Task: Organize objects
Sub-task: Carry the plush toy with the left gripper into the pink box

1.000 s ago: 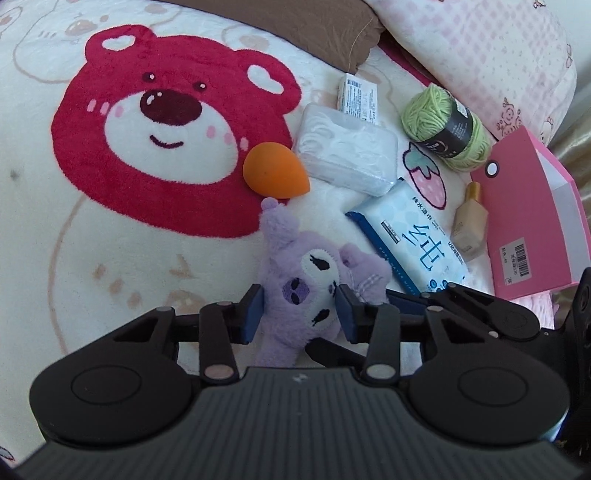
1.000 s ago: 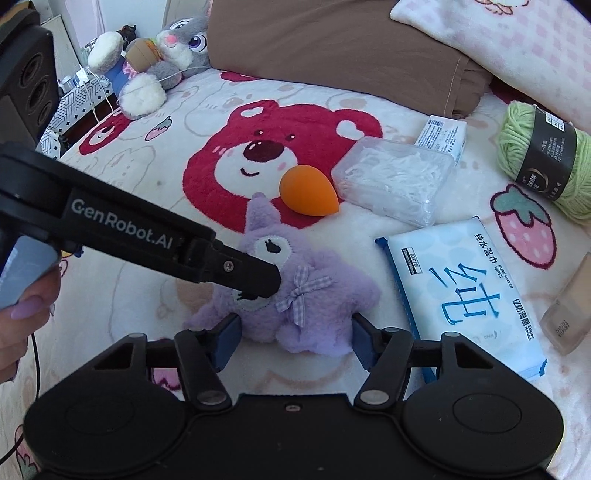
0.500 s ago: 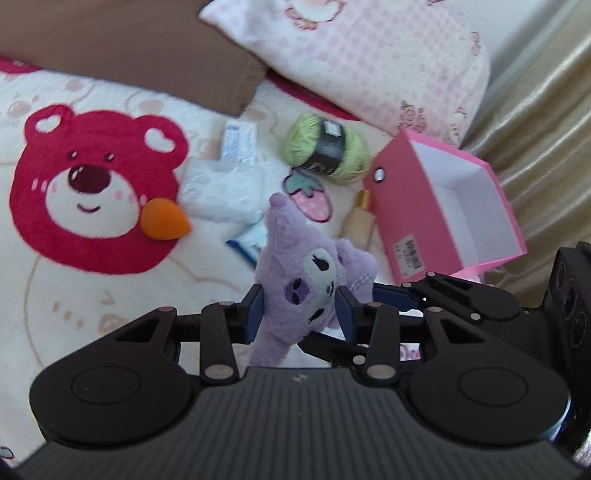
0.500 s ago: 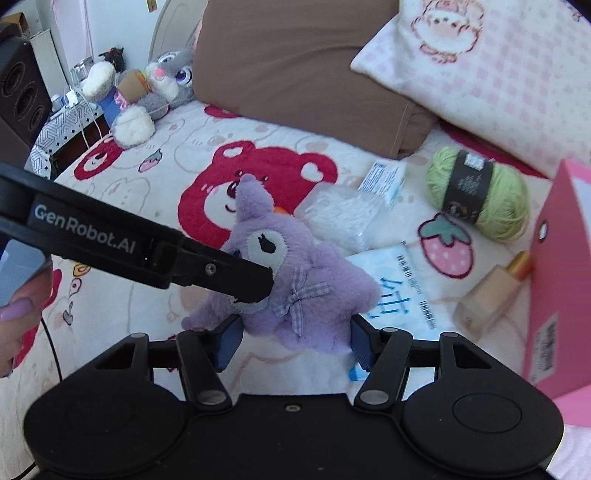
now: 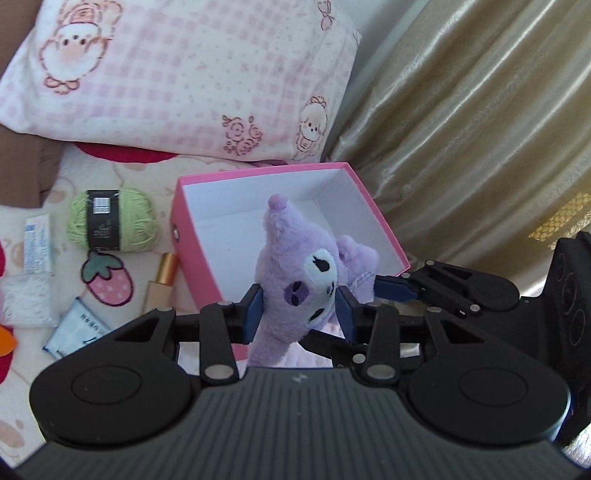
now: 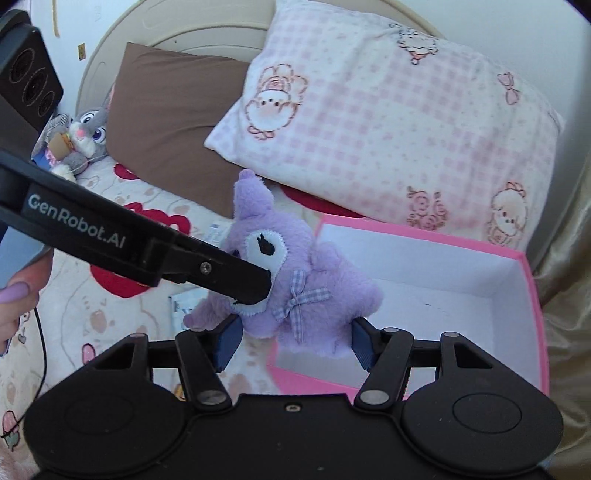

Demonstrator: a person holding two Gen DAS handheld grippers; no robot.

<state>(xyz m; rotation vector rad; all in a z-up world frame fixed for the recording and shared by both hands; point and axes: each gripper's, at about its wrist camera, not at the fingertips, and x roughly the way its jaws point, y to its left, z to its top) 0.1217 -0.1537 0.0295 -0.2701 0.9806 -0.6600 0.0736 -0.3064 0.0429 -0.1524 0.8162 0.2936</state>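
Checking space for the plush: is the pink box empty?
Empty as far as visible: the box shows bare white floor and walls; the plush hides part.

You're working in a home bedroom, on a bed. A cream fleece blanket with red bear prints (image 6: 110,314) covers it, with a pink-checked pillow printed with cartoon figures (image 6: 388,122) and a brown pillow (image 6: 166,110) at the far end against a rounded cream headboard (image 6: 177,22). A grey rabbit plush toy (image 6: 86,136) sits far left, and gold satin curtains (image 5: 480,129) hang on the right.
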